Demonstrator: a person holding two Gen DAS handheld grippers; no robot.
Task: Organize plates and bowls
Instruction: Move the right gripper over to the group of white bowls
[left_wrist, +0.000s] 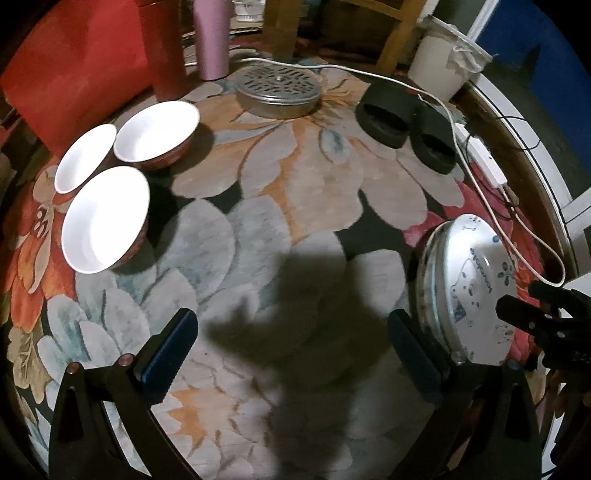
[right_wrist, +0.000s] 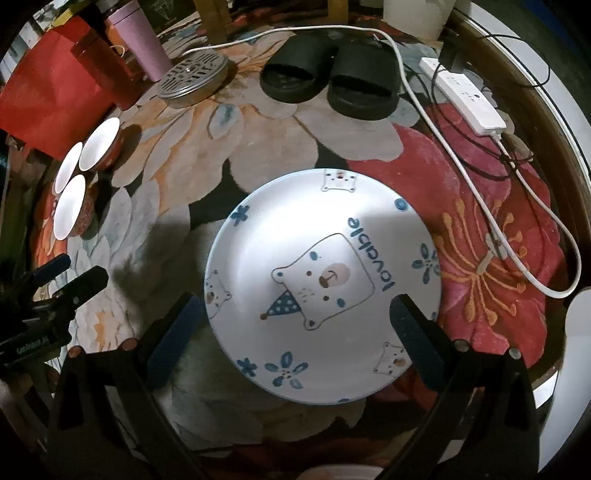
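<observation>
Three red bowls with white insides (left_wrist: 105, 218) stand clustered at the left of a floral surface; they also show in the right wrist view (right_wrist: 72, 206). A stack of white plates, the top one with a bear drawing (right_wrist: 325, 280), lies at the right, also seen in the left wrist view (left_wrist: 469, 291). My left gripper (left_wrist: 291, 354) is open and empty above the bare floral surface. My right gripper (right_wrist: 295, 332) is open, its fingers on either side of the top plate and above it. Whether it touches the plate I cannot tell.
A perforated metal tray (left_wrist: 277, 90) sits at the back, with black slippers (right_wrist: 328, 79) to its right. A white power strip (right_wrist: 469, 99) and cables run along the right edge. A pink tumbler (left_wrist: 212, 37) and red containers (left_wrist: 166, 48) stand at the back left.
</observation>
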